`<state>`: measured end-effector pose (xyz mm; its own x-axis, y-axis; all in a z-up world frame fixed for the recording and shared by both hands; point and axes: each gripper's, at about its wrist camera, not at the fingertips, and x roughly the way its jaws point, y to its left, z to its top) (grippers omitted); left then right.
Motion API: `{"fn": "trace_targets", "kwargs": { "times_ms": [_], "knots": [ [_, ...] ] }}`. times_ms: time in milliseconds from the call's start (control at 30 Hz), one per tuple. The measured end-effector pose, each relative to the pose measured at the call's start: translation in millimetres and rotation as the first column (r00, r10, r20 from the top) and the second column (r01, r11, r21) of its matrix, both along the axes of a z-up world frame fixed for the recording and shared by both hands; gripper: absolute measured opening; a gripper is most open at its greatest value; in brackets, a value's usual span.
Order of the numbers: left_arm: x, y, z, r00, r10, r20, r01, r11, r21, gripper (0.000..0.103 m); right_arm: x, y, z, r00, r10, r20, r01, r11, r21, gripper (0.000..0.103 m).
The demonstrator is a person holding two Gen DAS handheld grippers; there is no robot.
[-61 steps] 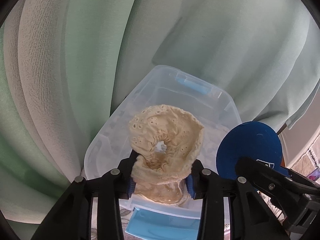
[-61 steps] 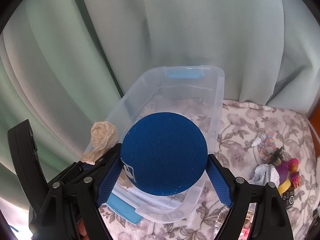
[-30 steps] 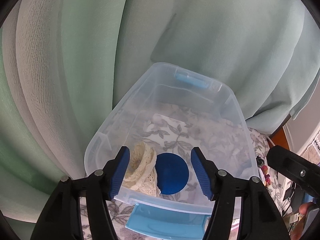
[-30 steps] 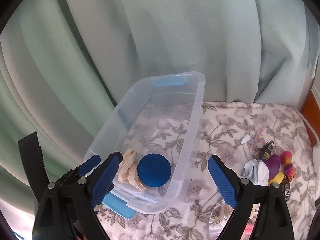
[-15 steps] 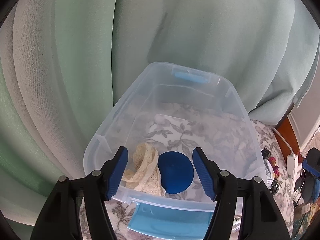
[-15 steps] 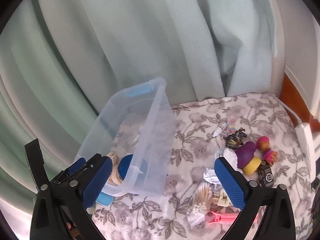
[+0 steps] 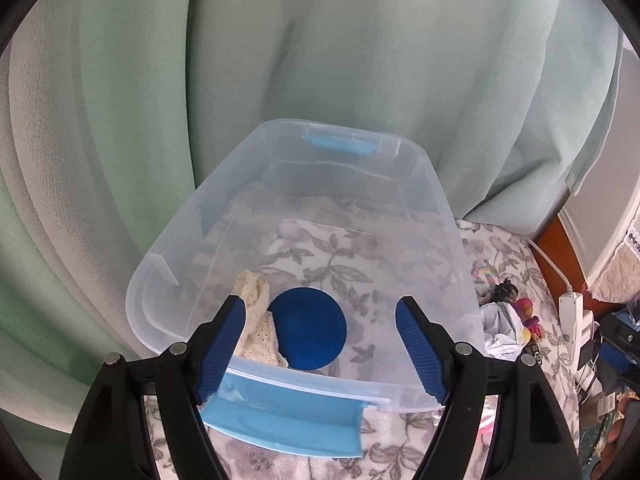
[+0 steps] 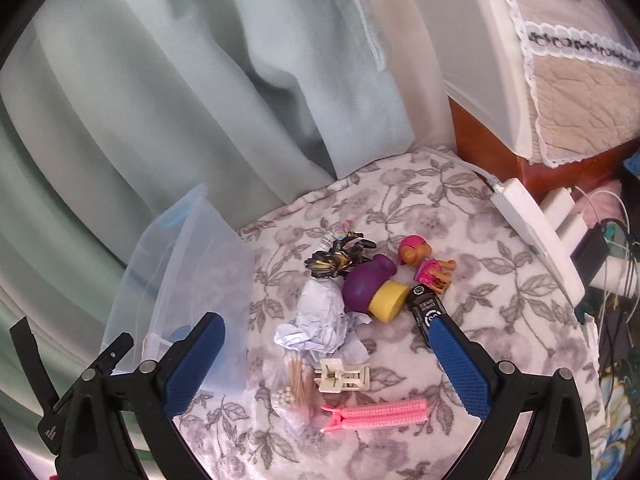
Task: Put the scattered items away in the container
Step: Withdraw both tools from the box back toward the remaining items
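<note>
1. The left gripper is opening its jaws, nothing between them, above the clear bin, where a blue disc and cream lace cloth lie.
2. The right gripper gapes empty over crumpled paper, a pink hair roller and a black car whose lettering is unreadable.

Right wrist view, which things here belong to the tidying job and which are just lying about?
Job:
bin
crumpled paper
purple toy
pink doll
hair clip
pink curler
cotton swabs

Lying about:
curtain
power strip
blanket
</note>
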<state>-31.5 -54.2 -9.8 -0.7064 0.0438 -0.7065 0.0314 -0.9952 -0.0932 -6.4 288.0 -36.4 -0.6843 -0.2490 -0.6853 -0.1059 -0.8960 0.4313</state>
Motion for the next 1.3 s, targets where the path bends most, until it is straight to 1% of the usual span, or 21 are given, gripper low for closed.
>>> {"fn": "trace_targets", "kwargs": {
  "times_ms": [233,433,467,533,667,833,900,967,1000,1133,1300],
  "knots": [
    [8.8,29.0,5.6,0.998,-0.056,0.015,0.056,0.998,0.005,0.078,11.1,20.8,-9.1,1.0,-0.023,0.002,0.023,1.0,-0.015,0.103],
    [17.0,52.5,14.9,0.995,-0.1,0.009,0.1,0.995,-0.028,0.079,18.1,37.5,-12.1,0.999,-0.051,0.002,0.051,0.998,-0.034,0.103],
    [18.1,56.5,16.3,0.994,-0.109,0.006,0.11,0.993,-0.033,0.079,19.3,39.7,-13.0,0.999,-0.053,0.003,0.053,0.998,-0.037,0.103],
    [20.6,64.8,19.7,0.992,-0.129,-0.002,0.129,0.991,-0.039,0.087,21.3,43.9,-14.9,0.998,-0.058,0.005,0.058,0.997,-0.042,0.103],
    [25.3,81.7,25.6,0.985,-0.174,-0.014,0.173,0.984,-0.043,0.088,25.4,51.8,-17.9,0.998,-0.068,0.009,0.069,0.996,-0.05,0.103],
    [32.6,105.1,28.3,0.968,-0.248,-0.023,0.247,0.968,-0.038,0.089,29.9,62.6,-20.0,0.996,-0.09,0.008,0.09,0.994,-0.066,0.103],
    [35.3,113.8,27.3,0.962,-0.271,-0.023,0.27,0.962,-0.029,0.09,31.5,66.4,-20.7,0.995,-0.096,0.008,0.096,0.993,-0.07,0.103],
    [38.1,121.4,24.8,0.957,-0.29,-0.02,0.289,0.957,-0.022,0.097,33.4,69.5,-21.4,0.995,-0.102,0.01,0.103,0.992,-0.074,0.103],
    [39.5,124.9,23.6,0.955,-0.297,-0.019,0.297,0.955,-0.022,0.099,34.2,71.2,-22.0,0.995,-0.104,0.01,0.105,0.992,-0.076,0.103],
    [43.4,139.5,16.7,0.944,-0.33,0.001,0.33,0.944,-0.027,0.099,36.5,77.6,-24.9,0.994,-0.109,0.017,0.11,0.991,-0.08,0.103],
    [46.0,153.9,0.5,0.93,-0.364,0.052,0.365,0.931,-0.016,0.099,37.9,81.5,-28.6,0.994,-0.102,0.025,0.104,0.991,-0.08,0.103]
  ]
}}
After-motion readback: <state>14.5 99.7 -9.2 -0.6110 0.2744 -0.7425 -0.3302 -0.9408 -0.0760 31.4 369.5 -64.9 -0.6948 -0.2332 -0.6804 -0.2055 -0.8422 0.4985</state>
